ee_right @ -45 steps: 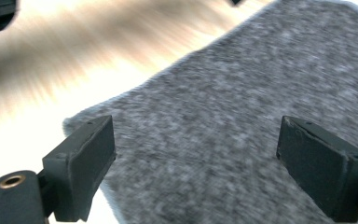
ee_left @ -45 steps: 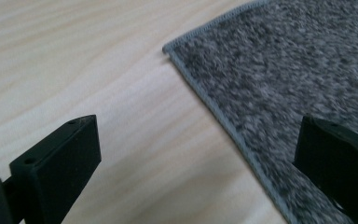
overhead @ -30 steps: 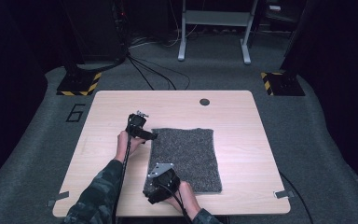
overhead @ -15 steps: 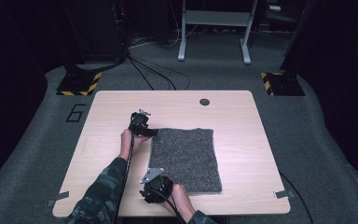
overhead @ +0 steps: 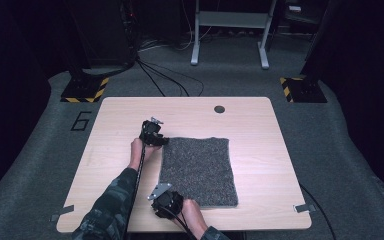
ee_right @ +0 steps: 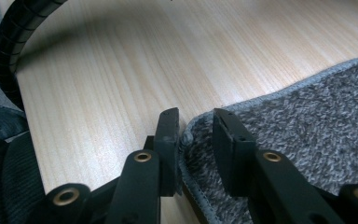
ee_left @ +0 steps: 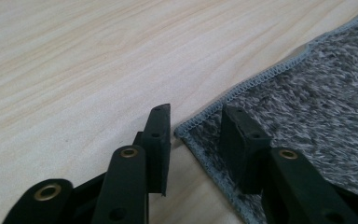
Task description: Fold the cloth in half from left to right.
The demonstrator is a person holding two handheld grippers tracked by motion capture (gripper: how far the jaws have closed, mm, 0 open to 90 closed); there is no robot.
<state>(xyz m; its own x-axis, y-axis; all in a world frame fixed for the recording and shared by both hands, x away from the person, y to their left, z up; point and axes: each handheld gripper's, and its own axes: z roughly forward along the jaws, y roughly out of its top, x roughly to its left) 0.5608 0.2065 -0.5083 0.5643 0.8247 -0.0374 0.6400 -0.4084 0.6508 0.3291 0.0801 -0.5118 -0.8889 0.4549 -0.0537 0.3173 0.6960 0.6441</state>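
Note:
A grey speckled mat lies flat on the wooden table. My left gripper is at the mat's far left corner. In the left gripper view its jaws have just been closing and straddle the hemmed corner of the mat, with a gap still showing beside the outer pad. My right gripper is at the near left corner. Its jaws have also been closing. One pad touches the slightly raised hem of the mat, and the other rests on the pile.
A small dark round hole sits near the table's far edge. A ribbed black cable curves over the table edge beside my right gripper. On the floor behind the table are stands with hazard-striped feet and white frame legs.
Both pairs of jaws have narrowed around the mat's left corners. The right hand has shifted slightly toward the table's near edge and lower. The left hand has stayed put.

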